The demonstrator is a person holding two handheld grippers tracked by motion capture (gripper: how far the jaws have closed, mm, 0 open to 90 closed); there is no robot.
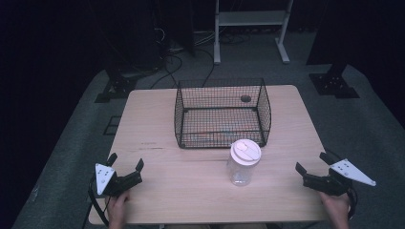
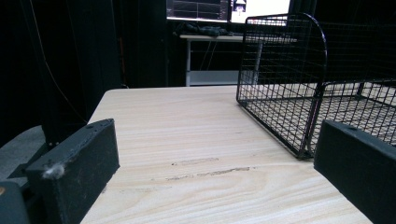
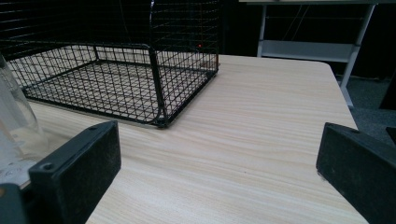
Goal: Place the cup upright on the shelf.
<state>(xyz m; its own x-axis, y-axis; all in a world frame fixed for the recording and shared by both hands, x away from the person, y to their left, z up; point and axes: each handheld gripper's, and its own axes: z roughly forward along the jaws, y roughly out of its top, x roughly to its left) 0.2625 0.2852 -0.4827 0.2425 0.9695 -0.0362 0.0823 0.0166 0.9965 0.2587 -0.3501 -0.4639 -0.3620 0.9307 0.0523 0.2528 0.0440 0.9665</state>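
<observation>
1. The clear plastic jar with a white screw lid (image 1: 243,163) stands upright near the middle of the pale wooden bench (image 1: 157,119), a little toward the person's side, just in front of the black wire-mesh basket (image 1: 220,114), apart from it or barely so
2. The left gripper (image 1: 126,163) rests at about eight o'clock from the jar, well apart from it, jaws spread wide with nothing between them; its own view looks across bare bench (image 2: 196,140) to the basket's near corner (image 2: 280,84)
3. The right gripper (image 1: 313,163) sits at about four o'clock from the jar, also well apart, jaws parted and empty; in its view the jar's clear wall (image 3: 14,121) stands at the left edge, with the basket (image 3: 116,79) beyond it
4. To my eye the work is only starting: the jar is the thing nearest both grippers, and the basket looks the likely place for it
5. The right gripper looks better placed to reach in, swinging toward nine o'clock so that the jar comes squarely between its jaws
6. I would grip the body below the lid, level and centred; clear plastic may be slippery and could flex, so close firmly but not hard
7. Lift straight up until the base clears the basket's near wall, then carry it over and set it down on the mesh floor, upright
</observation>
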